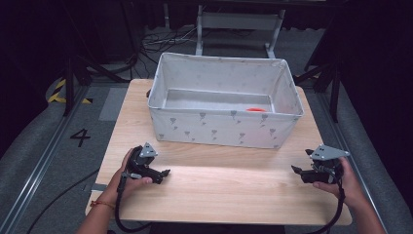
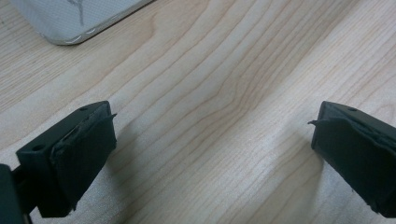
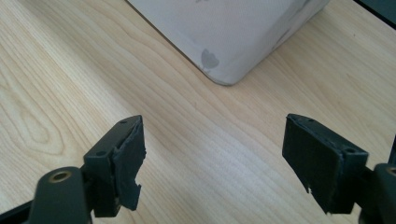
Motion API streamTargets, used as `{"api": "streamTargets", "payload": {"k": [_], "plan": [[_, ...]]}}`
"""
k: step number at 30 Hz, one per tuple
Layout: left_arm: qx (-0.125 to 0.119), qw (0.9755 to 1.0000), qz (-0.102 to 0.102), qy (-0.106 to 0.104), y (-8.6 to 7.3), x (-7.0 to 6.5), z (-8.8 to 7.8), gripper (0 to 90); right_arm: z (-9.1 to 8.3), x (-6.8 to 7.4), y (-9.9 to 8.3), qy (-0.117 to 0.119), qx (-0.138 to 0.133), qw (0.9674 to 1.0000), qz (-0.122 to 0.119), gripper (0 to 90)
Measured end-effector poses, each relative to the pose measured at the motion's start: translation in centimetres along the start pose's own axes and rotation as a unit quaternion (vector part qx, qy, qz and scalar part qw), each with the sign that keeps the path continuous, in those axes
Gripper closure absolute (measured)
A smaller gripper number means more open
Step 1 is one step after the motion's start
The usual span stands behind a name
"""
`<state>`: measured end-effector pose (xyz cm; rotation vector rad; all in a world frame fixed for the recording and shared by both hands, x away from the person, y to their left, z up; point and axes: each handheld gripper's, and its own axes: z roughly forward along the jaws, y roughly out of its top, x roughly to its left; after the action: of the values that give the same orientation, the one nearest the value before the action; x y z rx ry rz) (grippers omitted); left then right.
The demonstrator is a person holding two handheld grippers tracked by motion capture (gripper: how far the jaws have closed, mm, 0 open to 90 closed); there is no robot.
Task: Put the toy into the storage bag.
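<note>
A white fabric bin (image 1: pixel 224 127) with small grey prints stands at the back half of the wooden table (image 1: pixel 219 187). A small orange-red object (image 1: pixel 255 109) lies on its floor near the right front. My left gripper (image 1: pixel 164 174) rests low at the table's front left, held by a hand, open with bare wood between its jaws (image 2: pixel 212 140). My right gripper (image 1: pixel 298 169) sits at the front right, also open over bare wood (image 3: pixel 212 154). A corner of the bin (image 3: pixel 233 32) shows ahead in the right gripper view, and another corner of the bin (image 2: pixel 70 18) at the top left of the left gripper view.
Cables (image 1: pixel 160 41) lie on the grey floor behind the table, near a metal frame (image 1: pixel 238 24). A painted number 4 (image 1: pixel 80 137) marks the floor at left. Black stands (image 1: pixel 331 78) flank the table. Bare wood spans between the two grippers.
</note>
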<state>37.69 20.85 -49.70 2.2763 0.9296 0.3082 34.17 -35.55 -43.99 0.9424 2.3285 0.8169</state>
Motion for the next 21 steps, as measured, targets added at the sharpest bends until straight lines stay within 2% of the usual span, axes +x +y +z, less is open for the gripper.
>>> {"api": "streamTargets", "payload": {"k": [4,14,16,21], "plan": [[0.0,1.0,0.0,0.0,0.0,0.0,0.0,0.2,0.2,-0.1,-1.3,0.006,-0.006,0.9999,0.015,22.2],[0.0,1.0,0.0,0.0,0.0,0.0,0.0,0.2,0.5,-0.2,-4.0,0.003,-0.01,0.9986,0.051,22.1],[0.0,1.0,0.0,0.0,0.0,0.0,0.0,0.2,0.6,-0.4,-4.9,0.006,-0.018,0.997,0.075,22.3],[0.0,1.0,0.0,0.0,0.0,0.0,0.0,0.2,0.7,-0.8,-6.3,0.013,-0.034,0.9934,0.109,22.5]]}}
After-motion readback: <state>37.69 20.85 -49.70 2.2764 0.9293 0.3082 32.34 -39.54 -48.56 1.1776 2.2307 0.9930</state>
